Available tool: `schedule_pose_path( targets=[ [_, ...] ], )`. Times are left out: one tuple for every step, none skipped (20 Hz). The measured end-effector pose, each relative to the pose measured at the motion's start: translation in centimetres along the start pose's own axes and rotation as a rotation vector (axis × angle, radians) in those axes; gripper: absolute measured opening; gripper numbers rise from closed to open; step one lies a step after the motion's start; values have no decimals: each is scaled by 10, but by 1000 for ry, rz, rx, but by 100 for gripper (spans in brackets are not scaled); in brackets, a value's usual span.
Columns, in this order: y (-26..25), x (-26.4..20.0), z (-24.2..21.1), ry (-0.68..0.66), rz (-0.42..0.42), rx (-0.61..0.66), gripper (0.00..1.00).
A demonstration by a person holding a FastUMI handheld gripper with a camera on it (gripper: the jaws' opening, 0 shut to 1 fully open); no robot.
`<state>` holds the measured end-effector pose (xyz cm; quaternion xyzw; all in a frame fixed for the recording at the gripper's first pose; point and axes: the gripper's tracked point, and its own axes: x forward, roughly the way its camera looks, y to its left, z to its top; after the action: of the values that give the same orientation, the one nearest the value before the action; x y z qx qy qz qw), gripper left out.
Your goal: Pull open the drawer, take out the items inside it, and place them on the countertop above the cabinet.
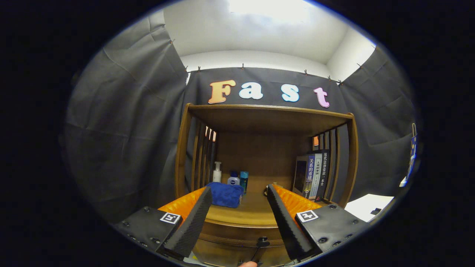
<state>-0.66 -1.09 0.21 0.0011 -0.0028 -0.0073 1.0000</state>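
A wooden cabinet stands ahead with its countertop [245, 215] between and just beyond my fingers. The drawer front [237, 237] sits below the countertop edge, with a dark knob [262, 241] low between my fingers; the drawer looks closed. A folded blue cloth [224, 193] lies on the countertop just ahead of the left finger. My gripper [239, 193] is open, both fingers wide apart and holding nothing, raised above the front of the countertop.
A white pump bottle [217, 172], a small blue jar [233, 179] and a teal can [243, 180] stand at the back left of the countertop. Upright books [315, 174] lean at the right. Slatted wooden sides and a top shelf [267, 109] enclose the space. A white surface [371, 205] lies at right.
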Motion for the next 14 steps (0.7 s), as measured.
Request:
schedule_pose_path(
  targets=[
    [0,0,0,0,0,0,98],
    [1,1,0,-2,4,0,98],
    [3,1,1,-8,10,-3,98],
    [4,1,2,-17,13,-10,98],
    [4,3,3,-23,13,-16,98],
    [0,5,2,-26,8,-24,98],
    [-9,9,2,-30,-4,-24,98],
    [-16,16,-1,-30,-11,-19,97],
    [-21,24,-6,-29,-11,-20,97],
    [-31,31,-13,-23,-26,-24,98],
    [-44,38,-24,-4,-48,-30,98],
    [-55,45,-37,17,-68,-39,98],
    [-62,51,-54,42,-74,-43,98],
    [-64,57,-69,61,-68,-40,98]
  ],
)
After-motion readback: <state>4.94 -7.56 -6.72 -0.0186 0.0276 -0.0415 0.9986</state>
